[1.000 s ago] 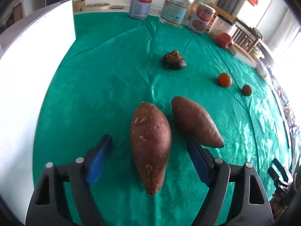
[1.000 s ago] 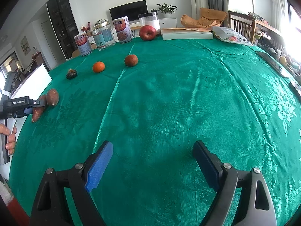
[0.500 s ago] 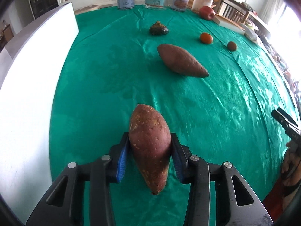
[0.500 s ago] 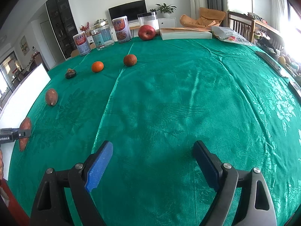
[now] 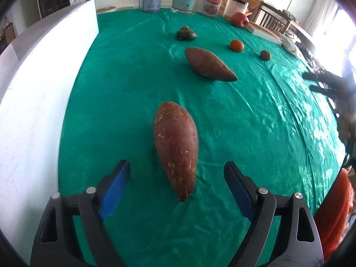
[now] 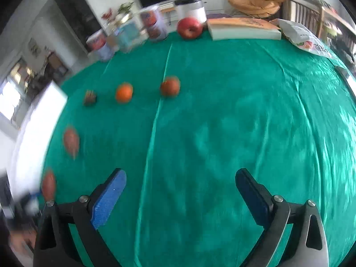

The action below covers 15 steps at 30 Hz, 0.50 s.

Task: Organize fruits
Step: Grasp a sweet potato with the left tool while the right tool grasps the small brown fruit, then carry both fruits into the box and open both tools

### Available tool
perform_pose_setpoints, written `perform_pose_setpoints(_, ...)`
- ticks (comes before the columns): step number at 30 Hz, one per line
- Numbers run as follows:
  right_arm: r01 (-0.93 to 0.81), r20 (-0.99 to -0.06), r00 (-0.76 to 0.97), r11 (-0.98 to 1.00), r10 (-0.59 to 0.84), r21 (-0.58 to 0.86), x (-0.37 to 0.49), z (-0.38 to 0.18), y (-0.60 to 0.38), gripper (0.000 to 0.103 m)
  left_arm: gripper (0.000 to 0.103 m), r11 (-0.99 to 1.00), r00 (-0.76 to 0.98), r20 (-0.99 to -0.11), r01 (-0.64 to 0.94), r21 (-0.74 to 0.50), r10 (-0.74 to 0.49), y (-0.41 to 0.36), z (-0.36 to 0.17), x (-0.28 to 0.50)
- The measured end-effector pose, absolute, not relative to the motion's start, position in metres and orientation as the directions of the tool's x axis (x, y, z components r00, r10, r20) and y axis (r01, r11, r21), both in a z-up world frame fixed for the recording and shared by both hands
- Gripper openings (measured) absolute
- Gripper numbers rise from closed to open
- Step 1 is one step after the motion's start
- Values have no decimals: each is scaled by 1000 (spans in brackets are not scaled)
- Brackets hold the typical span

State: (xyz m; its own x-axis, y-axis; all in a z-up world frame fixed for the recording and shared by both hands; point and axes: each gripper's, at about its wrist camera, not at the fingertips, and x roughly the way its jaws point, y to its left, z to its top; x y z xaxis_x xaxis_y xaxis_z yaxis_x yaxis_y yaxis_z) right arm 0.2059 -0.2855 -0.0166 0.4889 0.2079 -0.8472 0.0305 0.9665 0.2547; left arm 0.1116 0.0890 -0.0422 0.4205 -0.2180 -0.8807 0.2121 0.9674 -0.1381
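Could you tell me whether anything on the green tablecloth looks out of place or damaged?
Nothing is spilled or broken. The oddities are mild: two sweet potatoes, the near one and the far one, lie among fruit such as the orange and apple, and the near one's skin shows pale scuffs.

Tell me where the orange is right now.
In the left wrist view the orange sits far right on the green cloth, between the dark lumpy fruit and a small brown fruit.

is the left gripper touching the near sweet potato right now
Apart. The left wrist view shows green cloth between the near sweet potato and each blue pad of the left gripper.
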Motion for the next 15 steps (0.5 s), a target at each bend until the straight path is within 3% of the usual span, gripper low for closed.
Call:
perform_pose_setpoints(2, 54, -856, 465, 958, 226, 282, 257, -11, -289, 85, 89, 967, 419, -881, 214, -139, -219, 89, -37, 114)
perform_pose_setpoints(3, 59, -863, 445, 954, 238, 293, 272, -12, -288, 74, 89, 967, 415, -883, 212, -142, -221, 90, -35, 115)
perform_pose_setpoints(8, 172, -884, 331, 900, 331, 401, 336, -40, -285, 59, 89, 958, 393, -876, 168, -230, -279, 108, -26, 120)
perform_pose_setpoints(11, 145, -907, 310, 928, 286, 343, 346, -46, -269, 50, 89, 960, 396, -876, 163, -228, -275, 110, -24, 126)
perform_pose_setpoints(13, 134, -919, 299, 943, 255, 305, 350, -50, -260, 31, 89, 962, 391, -881, 167, -216, -266, 107, -27, 130)
perform_pose_setpoints(15, 118, -928, 309, 959, 209, 256, 349, -50, -255, 30, 89, 962, 381, -887, 175, -208, -261, 100, -32, 133)
